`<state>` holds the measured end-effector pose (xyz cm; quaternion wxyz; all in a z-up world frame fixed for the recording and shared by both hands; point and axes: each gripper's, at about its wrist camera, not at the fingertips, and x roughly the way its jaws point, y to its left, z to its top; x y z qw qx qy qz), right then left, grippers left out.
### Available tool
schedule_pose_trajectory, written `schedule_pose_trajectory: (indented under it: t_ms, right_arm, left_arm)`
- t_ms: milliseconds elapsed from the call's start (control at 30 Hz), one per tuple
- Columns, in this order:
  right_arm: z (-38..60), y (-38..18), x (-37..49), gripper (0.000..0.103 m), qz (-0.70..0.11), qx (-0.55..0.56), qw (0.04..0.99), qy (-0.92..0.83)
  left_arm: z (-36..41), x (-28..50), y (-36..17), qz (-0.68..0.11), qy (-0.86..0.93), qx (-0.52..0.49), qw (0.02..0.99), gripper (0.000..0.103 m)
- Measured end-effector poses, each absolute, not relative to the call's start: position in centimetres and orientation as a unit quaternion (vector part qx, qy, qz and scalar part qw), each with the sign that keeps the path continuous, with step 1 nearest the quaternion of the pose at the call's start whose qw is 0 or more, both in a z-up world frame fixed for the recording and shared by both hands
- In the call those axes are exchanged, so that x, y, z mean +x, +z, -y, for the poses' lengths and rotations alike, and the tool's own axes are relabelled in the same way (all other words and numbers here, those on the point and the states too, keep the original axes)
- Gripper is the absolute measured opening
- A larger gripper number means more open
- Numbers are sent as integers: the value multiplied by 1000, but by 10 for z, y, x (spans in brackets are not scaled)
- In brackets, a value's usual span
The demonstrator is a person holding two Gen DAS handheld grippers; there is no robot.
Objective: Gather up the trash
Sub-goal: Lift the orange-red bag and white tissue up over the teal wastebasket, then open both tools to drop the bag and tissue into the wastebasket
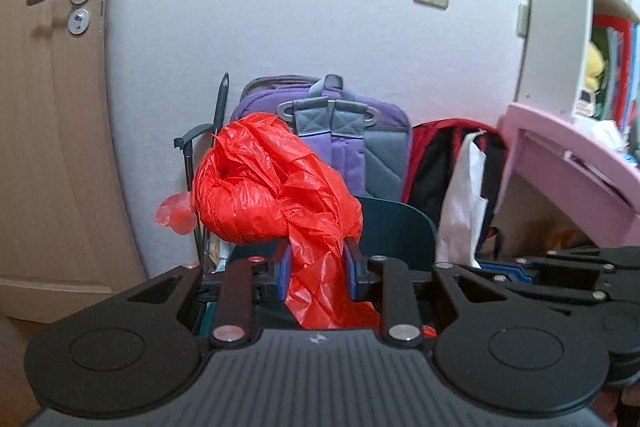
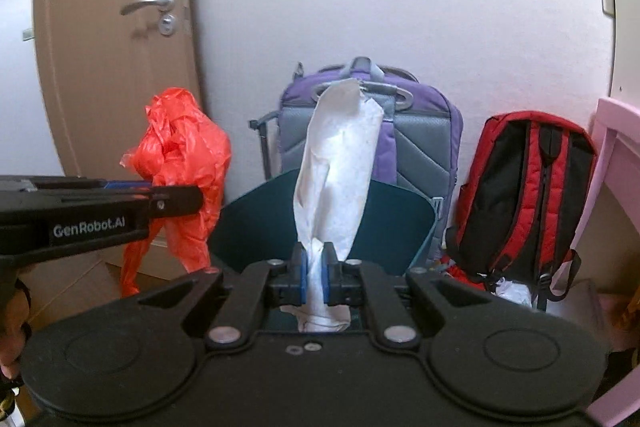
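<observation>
My left gripper (image 1: 316, 267) is shut on a crumpled red plastic bag (image 1: 268, 183) that bulges up above the fingers. The same bag (image 2: 180, 163) shows at the left of the right wrist view, held by the left gripper (image 2: 192, 197). My right gripper (image 2: 315, 275) is shut on a white crumpled paper wrapper (image 2: 336, 167) that stands upright. This white paper (image 1: 460, 203) and the right gripper (image 1: 504, 269) show at the right of the left wrist view. A dark teal bin (image 2: 392, 227) sits just beyond both grippers; it also shows in the left wrist view (image 1: 400, 231).
A purple and grey backpack (image 2: 416, 139) and a red and black backpack (image 2: 532, 187) lean against the white wall behind the bin. A wooden door (image 2: 112, 67) is at the left. A pink desk (image 1: 572, 163) and a bookshelf (image 1: 612, 27) stand at the right.
</observation>
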<state>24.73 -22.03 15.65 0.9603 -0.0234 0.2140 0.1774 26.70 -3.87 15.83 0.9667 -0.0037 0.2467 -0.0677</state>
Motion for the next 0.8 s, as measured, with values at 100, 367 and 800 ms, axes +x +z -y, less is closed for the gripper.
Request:
schedule_pose_trajectory:
  t_ms: [100, 367, 800]
  right_arm:
    - [223, 150, 271, 7, -229, -19, 958, 172]
    - [230, 125, 319, 9, -273, -19, 947, 168]
    - [237, 101, 346, 26, -294, -9, 938, 181]
  left_arm:
    - [42, 295, 151, -259, -61, -7, 964, 25]
    - [54, 357, 116, -312, -64, 14, 948, 25]
    - [58, 403, 65, -389, -59, 3, 919, 26]
